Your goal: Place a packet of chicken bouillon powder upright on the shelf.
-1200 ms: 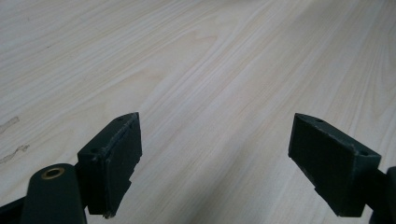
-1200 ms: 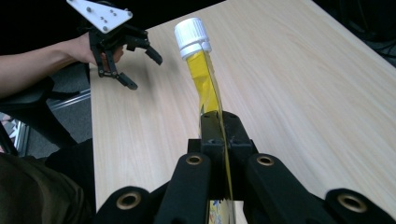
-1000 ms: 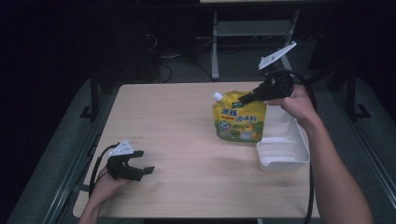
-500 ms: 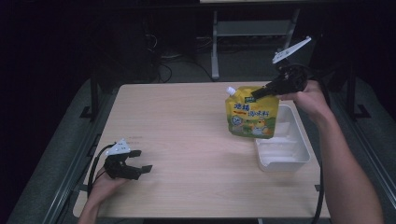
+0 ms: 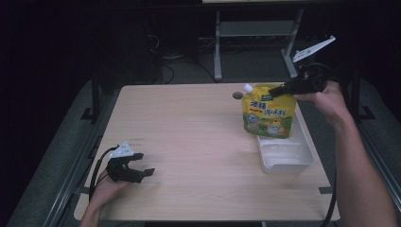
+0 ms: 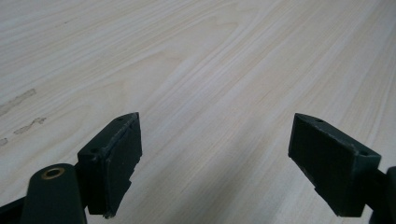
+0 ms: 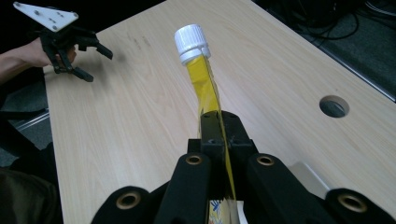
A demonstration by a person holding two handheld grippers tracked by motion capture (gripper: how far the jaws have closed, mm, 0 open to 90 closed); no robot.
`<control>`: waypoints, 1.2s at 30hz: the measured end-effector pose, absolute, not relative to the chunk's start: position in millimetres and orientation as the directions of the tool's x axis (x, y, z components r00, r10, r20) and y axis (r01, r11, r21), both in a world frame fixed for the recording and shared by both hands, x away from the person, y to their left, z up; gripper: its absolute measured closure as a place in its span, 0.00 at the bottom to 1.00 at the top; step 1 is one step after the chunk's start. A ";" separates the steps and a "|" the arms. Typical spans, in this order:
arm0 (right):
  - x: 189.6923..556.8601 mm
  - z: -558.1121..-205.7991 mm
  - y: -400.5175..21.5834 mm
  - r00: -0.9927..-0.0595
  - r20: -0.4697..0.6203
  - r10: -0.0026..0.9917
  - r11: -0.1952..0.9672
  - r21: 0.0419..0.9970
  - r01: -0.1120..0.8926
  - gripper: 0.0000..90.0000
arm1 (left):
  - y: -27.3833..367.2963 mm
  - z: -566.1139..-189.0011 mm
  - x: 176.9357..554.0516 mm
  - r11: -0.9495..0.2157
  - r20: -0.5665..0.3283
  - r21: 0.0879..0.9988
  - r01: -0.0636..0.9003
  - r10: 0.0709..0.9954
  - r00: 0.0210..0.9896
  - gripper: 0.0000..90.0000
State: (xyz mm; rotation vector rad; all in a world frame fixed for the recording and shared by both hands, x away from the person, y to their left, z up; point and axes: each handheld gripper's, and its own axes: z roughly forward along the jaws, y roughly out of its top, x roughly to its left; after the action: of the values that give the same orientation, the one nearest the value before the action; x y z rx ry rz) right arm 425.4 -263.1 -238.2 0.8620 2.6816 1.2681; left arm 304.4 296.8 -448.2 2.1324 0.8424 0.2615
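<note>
Since the earlier frame we carry the yellow spouted pouch (image 5: 269, 115), white-capped, over the white tray (image 5: 305, 156); right gripper (image 5: 279, 90) clamps its top edge, left gripper (image 5: 137, 172) gapes empty.

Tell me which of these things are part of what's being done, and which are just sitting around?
In use:
- pouch, yellow with a white cap, pinched at its top edge by the right tongs
- white tray, right below the hanging pouch

Just there:
- left tongs, open and resting near the table's near-left corner
- hole in the table
</note>
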 end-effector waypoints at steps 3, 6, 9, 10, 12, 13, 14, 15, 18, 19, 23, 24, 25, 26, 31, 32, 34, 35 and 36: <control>425.5 -241.5 -270.2 -0.833 0.187 0.520 0.500 0.724 0.475 0.99 | 297.0 -447.9 304.3 -0.447 -0.094 0.756 0.479 0.649 0.755 0.19; 425.1 -243.2 -277.4 -0.824 0.185 0.536 0.498 0.719 0.485 0.99 | 297.1 -448.7 304.7 -0.447 -0.094 0.755 0.480 0.649 0.754 0.19; 425.8 -244.3 -284.7 -0.815 0.183 0.550 0.491 0.718 0.493 0.99 | 296.5 -449.6 305.0 -0.448 -0.096 0.754 0.481 0.649 0.755 0.19; 425.8 -244.3 -284.7 -0.815 0.183 0.550 0.491 0.718 0.493 0.99 | 296.5 -449.6 305.0 -0.448 -0.096 0.754 0.481 0.649 0.755 0.19; 427.0 -245.8 -289.7 -0.807 0.187 0.561 0.484 0.717 0.502 0.99 | 296.4 -449.8 305.3 -0.450 -0.095 0.753 0.481 0.649 0.755 0.19; 427.4 -246.3 -290.8 -0.805 0.186 0.563 0.484 0.715 0.504 0.99 | 296.3 -450.1 305.4 -0.450 -0.095 0.752 0.482 0.649 0.755 0.19; 429.2 -248.0 -293.0 -0.801 0.182 0.571 0.486 0.711 0.508 0.99 | 296.6 -450.2 305.6 -0.450 -0.094 0.752 0.482 0.650 0.754 0.19; 430.0 -248.8 -293.4 -0.799 0.180 0.574 0.488 0.708 0.510 0.99 | 296.6 -450.2 305.6 -0.450 -0.094 0.752 0.482 0.650 0.754 0.19; 432.8 -252.4 -294.0 -0.795 0.178 0.580 0.494 0.700 0.517 0.99 | 297.5 -450.4 305.6 -0.446 -0.097 0.752 0.485 0.654 0.751 0.19; 433.5 -253.8 -294.1 -0.792 0.178 0.584 0.495 0.695 0.522 0.99 | 297.6 -450.6 305.7 -0.446 -0.097 0.752 0.485 0.653 0.751 0.19; 435.5 -259.2 -295.4 -0.787 0.180 0.591 0.493 0.692 0.528 0.99 | 297.2 -451.2 305.6 -0.450 -0.096 0.750 0.486 0.652 0.752 0.19; 436.1 -262.8 -296.1 -0.783 0.182 0.595 0.489 0.691 0.532 0.99 | 297.1 -451.4 305.7 -0.449 -0.098 0.750 0.487 0.652 0.752 0.19; 436.1 -262.8 -296.1 -0.783 0.182 0.595 0.489 0.691 0.532 0.99 | 297.1 -451.4 305.7 -0.449 -0.098 0.750 0.487 0.652 0.752 0.19; 436.6 -266.0 -296.9 -0.779 0.180 0.601 0.485 0.692 0.534 0.99 | 296.9 -451.6 305.7 -0.450 -0.098 0.749 0.487 0.651 0.753 0.19; 437.3 -273.1 -297.0 -0.774 0.183 0.606 0.479 0.693 0.539 0.99 | 297.1 -451.7 305.8 -0.448 -0.100 0.749 0.487 0.650 0.753 0.19; 437.6 -274.5 -296.8 -0.774 0.185 0.606 0.480 0.690 0.541 0.99 | 297.1 -451.8 305.8 -0.448 -0.101 0.749 0.487 0.650 0.753 0.19; 438.1 -278.3 -296.3 -0.770 0.188 0.609 0.483 0.682 0.549 0.99 | 297.3 -451.9 305.8 -0.449 -0.100 0.749 0.487 0.650 0.753 0.19; 438.3 -280.5 -296.6 -0.770 0.190 0.609 0.482 0.683 0.550 0.98 | 297.4 -451.8 305.7 -0.449 -0.100 0.749 0.487 0.650 0.753 0.19; 438.3 -282.6 -296.8 -0.769 0.192 0.609 0.480 0.683 0.551 0.98 | 297.5 -451.8 305.6 -0.447 -0.101 0.750 0.487 0.651 0.752 0.19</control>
State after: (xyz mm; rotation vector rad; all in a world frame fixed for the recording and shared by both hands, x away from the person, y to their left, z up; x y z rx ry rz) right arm 438.3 -296.8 -282.6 1.0348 2.6356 1.1729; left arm 305.6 297.5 -451.8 2.1329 0.8511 0.2561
